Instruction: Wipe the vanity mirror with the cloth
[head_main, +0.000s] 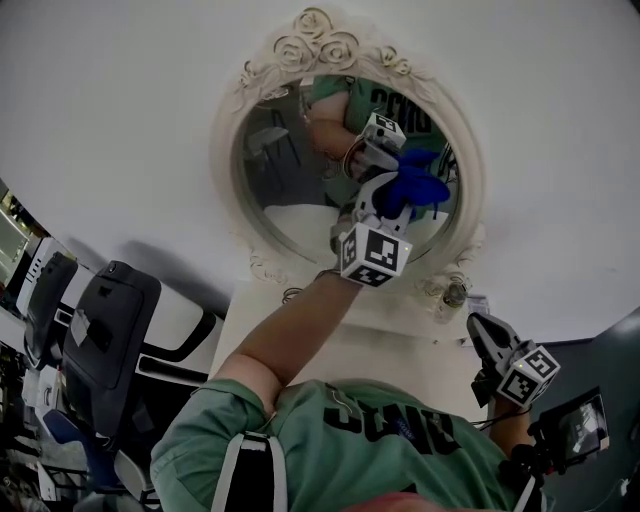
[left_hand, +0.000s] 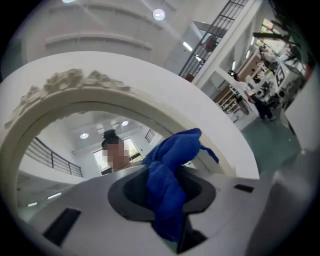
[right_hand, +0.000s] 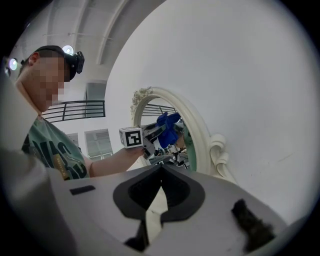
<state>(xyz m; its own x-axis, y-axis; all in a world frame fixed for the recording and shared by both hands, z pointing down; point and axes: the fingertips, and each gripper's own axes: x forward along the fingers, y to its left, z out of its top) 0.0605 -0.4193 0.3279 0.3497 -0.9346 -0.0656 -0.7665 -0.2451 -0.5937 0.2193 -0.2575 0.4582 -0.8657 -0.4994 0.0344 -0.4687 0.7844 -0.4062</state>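
Slippage looks like the main risk: the crumpled blue microfibre cloth (left_hand: 172, 170) is pinched only by a narrow fold between the 2 jaws of the left gripper (left_hand: 165, 202). A hard rub could drag it free, and bare gripper plastic might then scrape the glass. Pressing too firmly could also rock the oval vanity mirror with its cream, rose-carved frame (head_main: 320, 45) against the white wall (head_main: 120, 120). The cloth bunches out ahead of the left gripper's tips, up at the right half of the glass, either touching it or just short; I cannot tell which. The right gripper (right_hand: 160, 172) hangs low and well apart from the mirror, its jaws together with nothing between them.
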